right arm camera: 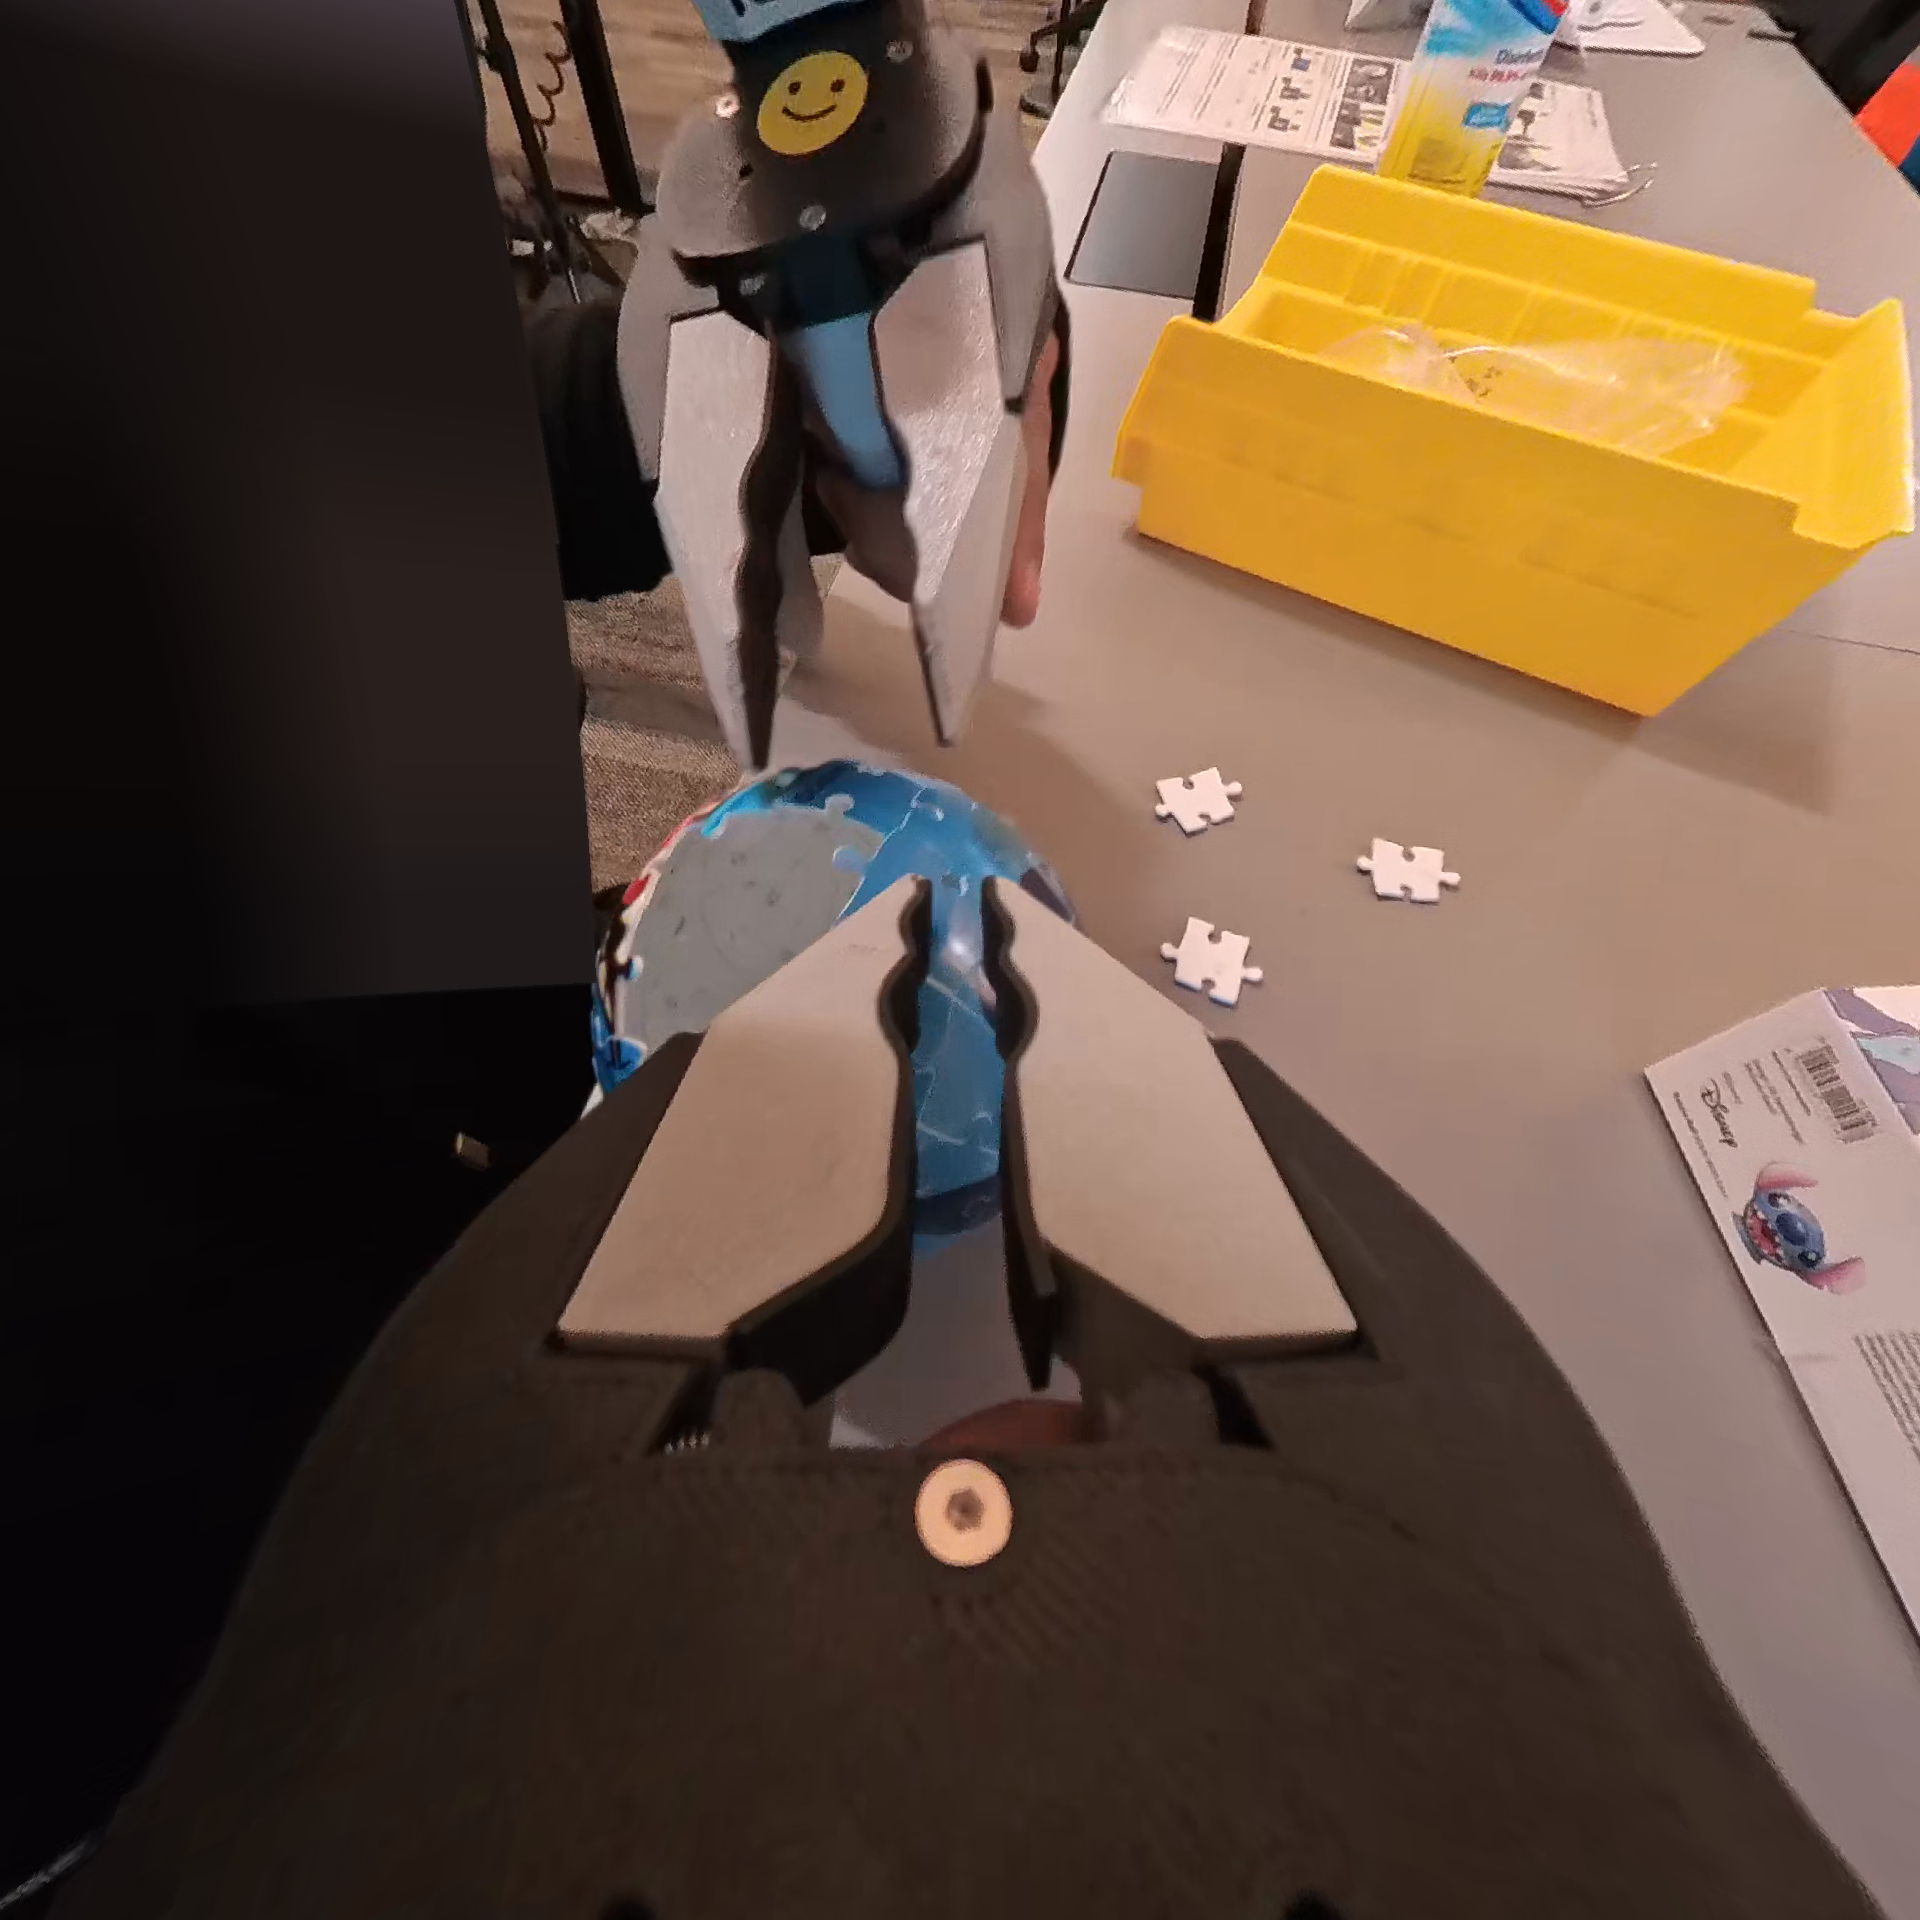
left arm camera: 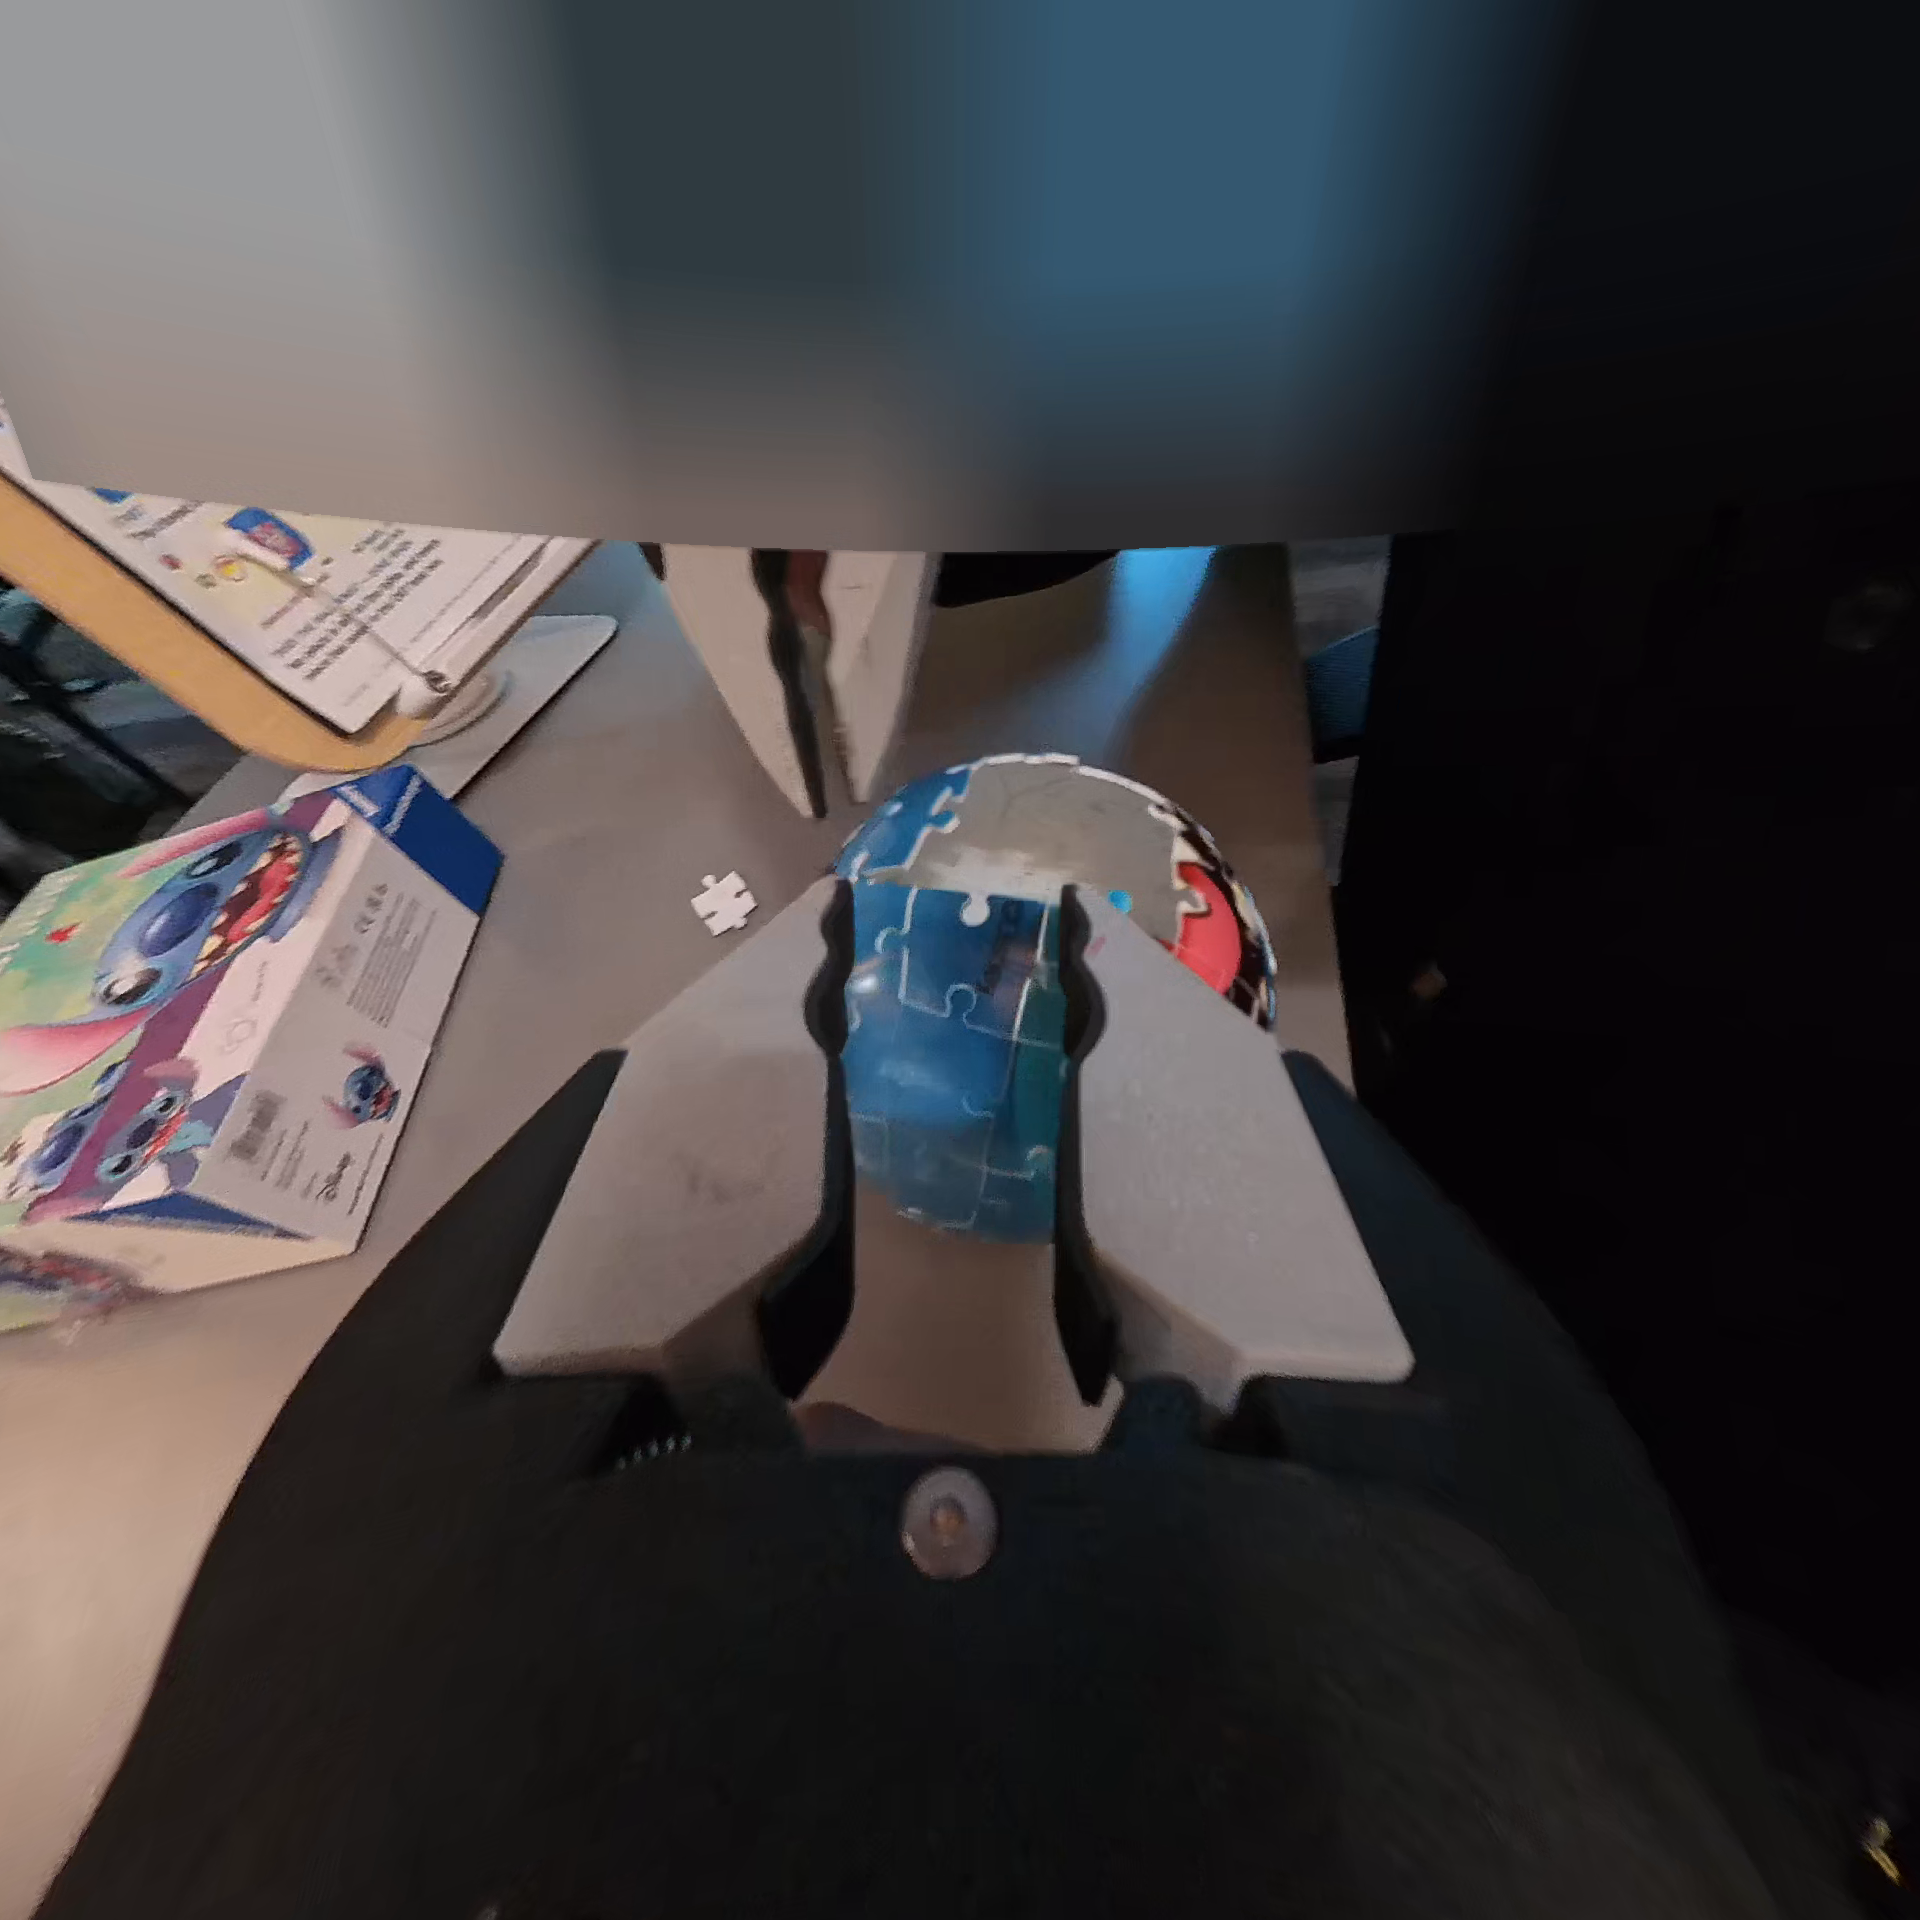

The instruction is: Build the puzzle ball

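The partly built puzzle ball [left arm camera: 956,1039] is blue, with an open top showing its grey inside. It sits on the grey table [right arm camera: 1403,1039] near its edge, and also shows in the right wrist view [right arm camera: 894,821]. My left gripper [left arm camera: 953,888] is open and empty, its tips just above the ball's rim; the right wrist view shows it [right arm camera: 852,738] hanging over the ball's far side. My right gripper [right arm camera: 954,883] hovers over the ball's opposite side with only a thin slit between the pads and nothing seen in it; it also shows in the left wrist view [left arm camera: 831,805].
Three white loose pieces [right arm camera: 1197,798] [right arm camera: 1408,869] [right arm camera: 1212,961] lie right of the ball; one piece [left arm camera: 724,902] shows in the left view. The puzzle box [left arm camera: 239,1018], a yellow bin [right arm camera: 1455,499] and a printed sheet [right arm camera: 1808,1195] are on the table. A dark mass [right arm camera: 260,623] borders the table edge. Across from one pair of fingers to the other is roughly 4 cm.
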A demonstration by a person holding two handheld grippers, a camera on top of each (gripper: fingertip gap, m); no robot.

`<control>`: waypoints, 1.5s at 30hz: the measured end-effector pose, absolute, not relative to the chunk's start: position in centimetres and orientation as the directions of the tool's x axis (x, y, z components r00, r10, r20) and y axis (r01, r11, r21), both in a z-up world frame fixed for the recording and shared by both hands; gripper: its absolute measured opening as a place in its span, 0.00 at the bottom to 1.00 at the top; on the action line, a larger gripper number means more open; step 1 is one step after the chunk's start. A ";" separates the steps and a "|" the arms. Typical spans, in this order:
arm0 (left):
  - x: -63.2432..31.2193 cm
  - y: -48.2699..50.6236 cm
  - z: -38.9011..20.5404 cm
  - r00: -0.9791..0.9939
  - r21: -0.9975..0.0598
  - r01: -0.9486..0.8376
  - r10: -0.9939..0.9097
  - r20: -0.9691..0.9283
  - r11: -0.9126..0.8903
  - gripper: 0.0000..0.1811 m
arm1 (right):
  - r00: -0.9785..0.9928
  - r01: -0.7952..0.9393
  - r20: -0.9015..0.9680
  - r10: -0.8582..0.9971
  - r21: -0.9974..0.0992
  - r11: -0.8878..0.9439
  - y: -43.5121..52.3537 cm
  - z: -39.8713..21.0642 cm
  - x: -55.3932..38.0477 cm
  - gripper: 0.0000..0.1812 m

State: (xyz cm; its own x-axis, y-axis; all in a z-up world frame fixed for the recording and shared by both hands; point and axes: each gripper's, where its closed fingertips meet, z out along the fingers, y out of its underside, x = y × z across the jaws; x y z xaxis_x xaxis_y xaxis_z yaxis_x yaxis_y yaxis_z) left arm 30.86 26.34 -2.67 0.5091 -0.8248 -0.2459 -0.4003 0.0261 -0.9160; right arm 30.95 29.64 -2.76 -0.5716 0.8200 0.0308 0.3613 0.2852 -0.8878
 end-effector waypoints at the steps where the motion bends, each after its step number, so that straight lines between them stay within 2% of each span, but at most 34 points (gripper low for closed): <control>1: 31.1 26.3 -2.6 0.493 -0.917 -0.398 -0.837 -0.237 0.026 0.21 | -0.569 0.361 0.021 0.822 -0.892 0.272 29.8 -2.5 30.8 0.01; 5: 31.6 26.7 -2.7 0.458 -0.902 -0.431 -0.855 -0.243 0.026 0.22 | -0.583 0.364 -0.022 0.812 -0.901 0.237 30.0 -1.6 30.4 0.00; 19: 32.8 26.6 -3.9 0.364 -0.848 -0.529 -0.902 -0.231 0.004 0.26 | -0.639 0.404 -0.019 0.769 -0.859 0.314 29.7 -3.8 30.2 0.00; 27: 32.7 26.4 -3.9 0.353 -0.844 -0.534 -0.919 -0.177 -0.043 0.27 | -0.642 0.401 -0.017 0.767 -0.860 0.317 29.9 -4.0 30.2 0.00; 45: 32.8 26.4 -4.0 0.355 -0.848 -0.529 -0.916 -0.187 -0.031 0.28 | -0.650 0.371 -0.008 0.760 -0.876 0.307 29.9 -3.1 30.6 0.00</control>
